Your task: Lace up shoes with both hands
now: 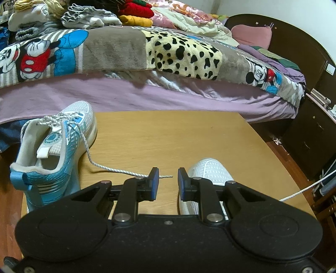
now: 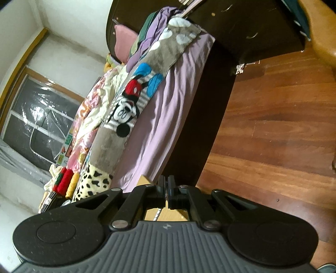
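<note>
place: home bedroom | evidence: bed with lilac sheet and cartoon-mouse fleece blanket, folded clothes pile, dark wooden headboard, reddish wood-plank floor

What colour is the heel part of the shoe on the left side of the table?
Light blue, on the shoe; the left wrist view shows it best.

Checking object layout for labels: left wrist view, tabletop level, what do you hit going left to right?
Blue-and-white sneaker → its loose lace trailing right → left claw, open, lace tip between the fingers → white shoe toe → taut white cord off the table's right edge.
</note>
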Motion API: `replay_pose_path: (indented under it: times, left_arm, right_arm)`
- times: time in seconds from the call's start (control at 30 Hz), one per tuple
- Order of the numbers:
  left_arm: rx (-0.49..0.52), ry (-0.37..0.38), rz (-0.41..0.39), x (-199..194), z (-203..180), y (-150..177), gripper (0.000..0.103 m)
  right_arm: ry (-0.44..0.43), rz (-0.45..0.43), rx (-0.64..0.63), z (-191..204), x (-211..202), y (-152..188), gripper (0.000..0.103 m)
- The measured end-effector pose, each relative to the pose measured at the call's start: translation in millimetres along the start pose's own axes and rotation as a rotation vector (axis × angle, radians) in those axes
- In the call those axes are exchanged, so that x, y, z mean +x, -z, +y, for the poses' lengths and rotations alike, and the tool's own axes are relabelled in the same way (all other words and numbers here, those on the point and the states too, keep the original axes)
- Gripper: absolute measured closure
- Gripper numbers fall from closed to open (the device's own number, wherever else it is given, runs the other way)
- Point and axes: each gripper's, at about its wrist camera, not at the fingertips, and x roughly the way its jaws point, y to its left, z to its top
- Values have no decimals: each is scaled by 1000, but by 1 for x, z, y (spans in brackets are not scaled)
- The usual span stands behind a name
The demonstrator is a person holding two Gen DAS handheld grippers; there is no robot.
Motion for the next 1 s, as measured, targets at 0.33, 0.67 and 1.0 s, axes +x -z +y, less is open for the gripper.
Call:
replay_pose_path:
  times: [0.33,0.67,1.0]
  left_arm:
    - [8,1,0,3,-8,0,86]
    - [5,-1,-9,-2,-6,-1,86]
    - [0,16,-26,-16,-2,-4,82]
  right_arm:
    - [32,-73,9,-12,-17,-13,99]
    - [37,-109,4,-12,-23,-14,99]
    - [-34,-110,-109,35,-17,1,99]
